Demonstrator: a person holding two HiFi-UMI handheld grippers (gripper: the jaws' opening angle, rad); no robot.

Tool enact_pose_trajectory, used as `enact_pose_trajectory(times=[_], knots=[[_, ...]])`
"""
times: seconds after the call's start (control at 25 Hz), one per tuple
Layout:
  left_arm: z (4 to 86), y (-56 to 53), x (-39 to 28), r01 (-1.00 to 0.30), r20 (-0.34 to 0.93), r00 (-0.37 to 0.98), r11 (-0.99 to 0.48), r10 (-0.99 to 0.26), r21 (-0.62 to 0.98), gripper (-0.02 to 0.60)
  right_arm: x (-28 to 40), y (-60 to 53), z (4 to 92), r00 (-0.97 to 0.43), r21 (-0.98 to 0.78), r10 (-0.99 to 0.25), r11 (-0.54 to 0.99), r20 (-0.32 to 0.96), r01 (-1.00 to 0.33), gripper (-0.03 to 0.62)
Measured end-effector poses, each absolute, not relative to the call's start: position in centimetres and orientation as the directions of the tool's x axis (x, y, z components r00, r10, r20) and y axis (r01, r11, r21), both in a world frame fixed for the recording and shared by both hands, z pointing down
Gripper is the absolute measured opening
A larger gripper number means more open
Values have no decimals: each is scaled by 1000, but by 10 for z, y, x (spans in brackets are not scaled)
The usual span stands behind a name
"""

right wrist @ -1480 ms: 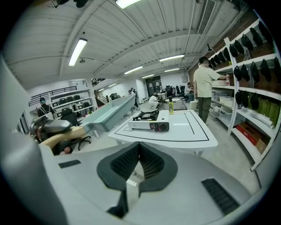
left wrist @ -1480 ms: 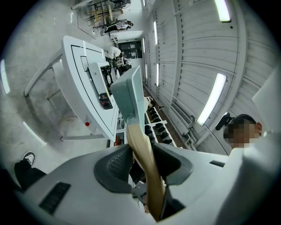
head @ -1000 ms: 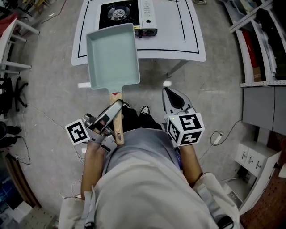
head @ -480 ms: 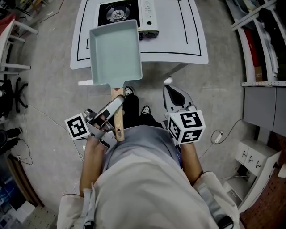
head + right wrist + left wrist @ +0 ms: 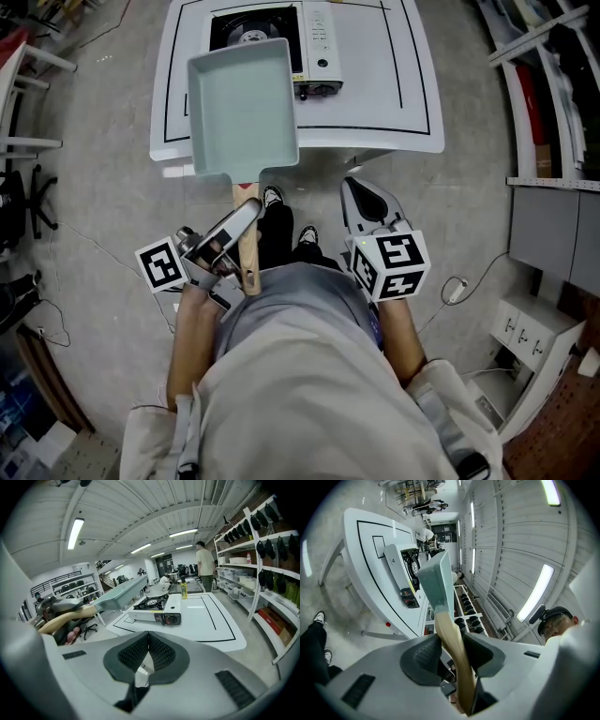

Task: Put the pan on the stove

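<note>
The left hand-held gripper [image 5: 240,223] clamps the wooden handle [image 5: 248,255] of the pale green rectangular pan [image 5: 242,103], with a pad pressed on either side of it. The pan hangs level in the air above the near left edge of the white worktop [image 5: 394,94]. The right gripper view shows it raised to the left of the stove [image 5: 317,37], not resting on it. The right hand-held gripper [image 5: 362,201] is empty, jaws closed together, pointing towards the worktop
</note>
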State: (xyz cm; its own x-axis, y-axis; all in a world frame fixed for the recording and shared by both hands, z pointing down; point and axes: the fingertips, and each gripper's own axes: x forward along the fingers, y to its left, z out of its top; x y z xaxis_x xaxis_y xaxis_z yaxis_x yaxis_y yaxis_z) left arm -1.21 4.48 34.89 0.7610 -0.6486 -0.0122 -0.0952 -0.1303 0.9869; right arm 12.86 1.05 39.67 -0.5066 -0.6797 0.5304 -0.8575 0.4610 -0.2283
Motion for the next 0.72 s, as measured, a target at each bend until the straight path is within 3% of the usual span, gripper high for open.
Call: enact_pose_trajectory(times=[0.72], knots=[[348,-44,-38,-88,-14,787,-135,-617,987,149,92,-72,396,-498,-211,-665,467,557,-859,9]])
